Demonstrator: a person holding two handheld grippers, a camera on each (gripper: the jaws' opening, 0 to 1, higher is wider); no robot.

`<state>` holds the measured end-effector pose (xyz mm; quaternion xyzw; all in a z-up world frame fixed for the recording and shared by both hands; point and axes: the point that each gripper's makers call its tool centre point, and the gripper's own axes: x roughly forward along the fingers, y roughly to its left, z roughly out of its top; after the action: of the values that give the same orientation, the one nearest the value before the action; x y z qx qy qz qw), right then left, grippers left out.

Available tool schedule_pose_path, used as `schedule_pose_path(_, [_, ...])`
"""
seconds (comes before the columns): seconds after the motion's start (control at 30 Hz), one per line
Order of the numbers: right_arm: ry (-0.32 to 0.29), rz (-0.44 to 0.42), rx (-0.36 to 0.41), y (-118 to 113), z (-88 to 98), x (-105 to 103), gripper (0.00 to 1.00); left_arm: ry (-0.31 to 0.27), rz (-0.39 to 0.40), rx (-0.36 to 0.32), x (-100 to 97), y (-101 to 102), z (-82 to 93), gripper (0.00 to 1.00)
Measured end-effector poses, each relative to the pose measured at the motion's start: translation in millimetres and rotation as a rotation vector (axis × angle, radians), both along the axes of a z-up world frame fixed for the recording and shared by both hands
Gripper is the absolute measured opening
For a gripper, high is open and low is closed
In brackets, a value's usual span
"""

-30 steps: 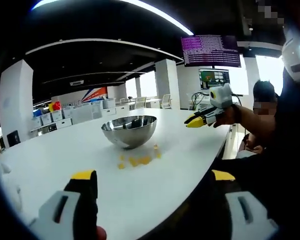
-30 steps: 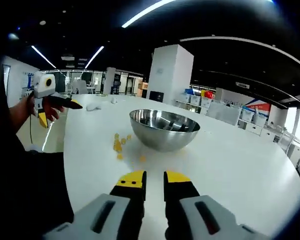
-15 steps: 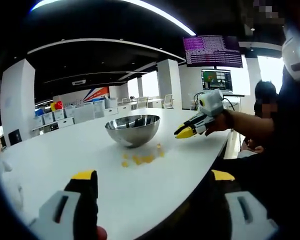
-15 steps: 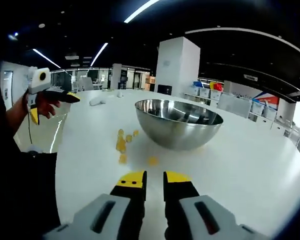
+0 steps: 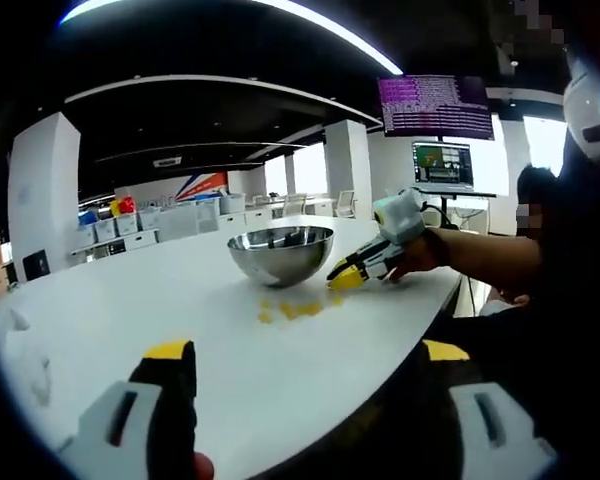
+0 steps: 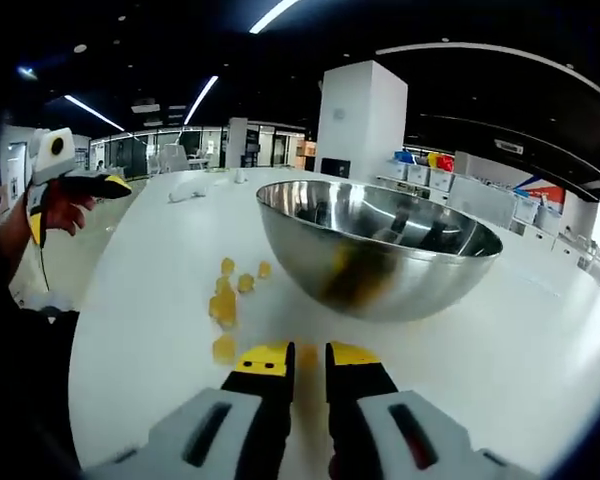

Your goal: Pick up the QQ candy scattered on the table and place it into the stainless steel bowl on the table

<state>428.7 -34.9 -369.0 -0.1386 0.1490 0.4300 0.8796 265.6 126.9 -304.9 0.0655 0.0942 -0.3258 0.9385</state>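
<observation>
We list a stainless steel bowl [image 6: 380,245], upright on the white counter [image 6: 140,300], in the centre and right of the right gripper view; in the left gripper view the bowl [image 5: 280,253] sits at mid-frame.

Yellow QQ candy [image 6: 225,300]: several pieces loose on the counter just left of the bowl in the right gripper view, one piece lying close to the left yellow tip of that view's own claw. In the left gripper view the candy [image 5: 292,310] lies just below the bowl.

Right claw [image 6: 297,356]: rises from the bottom centre of its own view, yellow-tipped jaws nearly together with a thin gap between them, nothing held, low over the counter just before the bowl. In the left gripper view we see it [image 5: 345,279] entering from the right, held by a hand [image 5: 408,262], tips near the candy and beside the bowl.

Left claw [image 5: 305,350]: jaws wide apart at the bottom of its own view, empty. In the right gripper view it [image 6: 108,184] appears at upper left, well apart from the bowl.

Background: a white pillar [image 6: 355,120], storage boxes [image 6: 420,185] and a wall screen [image 5: 438,93].
</observation>
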Motion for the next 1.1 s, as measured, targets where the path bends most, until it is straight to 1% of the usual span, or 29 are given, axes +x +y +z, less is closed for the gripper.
schedule_pose_path(0.23, [0.006, 0.001, -0.017, 5, -5.8, 1, 0.11, 0.004, 0.005, -0.005, 0.7, 4, -2.5, 0.90])
schedule_pose_path(0.4, [0.004, 0.002, -0.018, 6, -6.3, 0, 0.10, 0.004, 0.011, -0.008, 1.4, 6, -2.5, 0.90])
schedule_pose_path(0.53, [-0.002, 0.000, -0.016, 5, -5.5, -1, 0.09, 0.003, 0.008, -0.007, 0.8, 5, -2.1, 0.90])
schedule_pose_path(0.7, [-0.008, -0.007, -0.001, 0, 0.5, -5, 0.09, 0.001, 0.005, -0.002, 0.4, 2, -0.9, 0.90])
schedule_pose_path(0.9, [-0.026, -0.010, 0.004, -17, 13.1, -16, 0.09, 0.002, -0.001, -0.001, 2.0, -3, -0.7, 0.90])
schedule_pose_path(1.1, [-0.054, -0.030, 0.018, -44, 30.7, -31, 0.09, 0.006, -0.016, 0.001, 4.1, -11, -1.5, 0.90])
